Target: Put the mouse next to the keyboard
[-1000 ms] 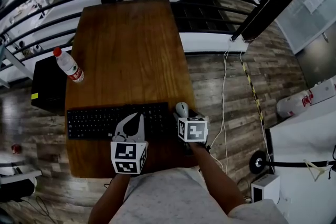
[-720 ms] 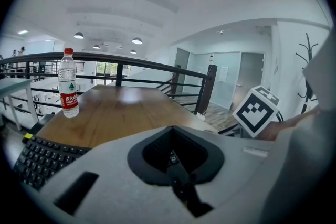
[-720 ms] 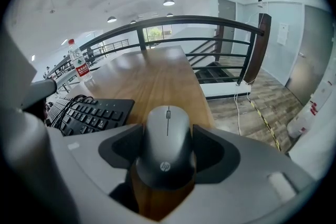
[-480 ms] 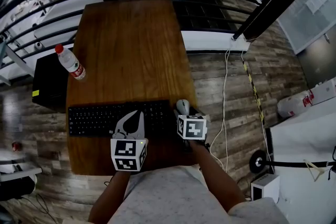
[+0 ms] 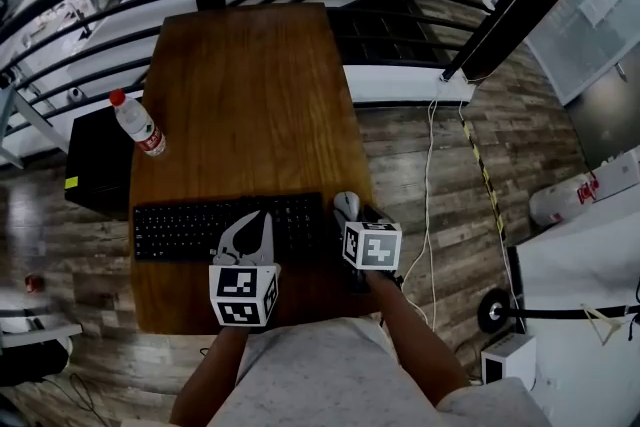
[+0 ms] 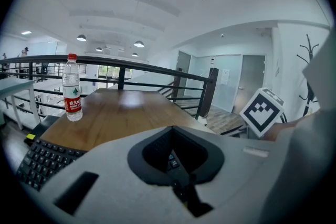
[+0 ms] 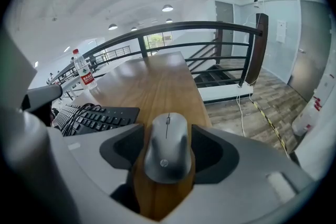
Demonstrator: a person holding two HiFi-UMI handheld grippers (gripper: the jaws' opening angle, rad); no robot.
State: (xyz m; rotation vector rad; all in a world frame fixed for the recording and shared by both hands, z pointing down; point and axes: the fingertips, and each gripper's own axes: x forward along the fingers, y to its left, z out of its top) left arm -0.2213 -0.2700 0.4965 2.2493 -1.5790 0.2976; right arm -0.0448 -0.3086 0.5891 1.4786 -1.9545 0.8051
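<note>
Now: right gripper (image 7: pixel 168 136) clamps grey wireless mouse (image 7: pixel 166 157), resting beside black keyboard (image 5: pixel 190 227); best open slowly, lift straight. Left gripper (image 5: pixel 258 220) closed, empty.

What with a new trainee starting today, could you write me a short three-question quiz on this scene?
1. True or false: the left tool's jaws stand wide apart.
2. Where is the mouse relative to the keyboard?
a) on top of its keys
b) beside its right end, between the right tool's jaws
c) behind it, by the railing
3. Name the thing standing upright near the table's left edge.

Key:
1. False. They are shut, with nothing held.
2. b
3. The water bottle.
</note>
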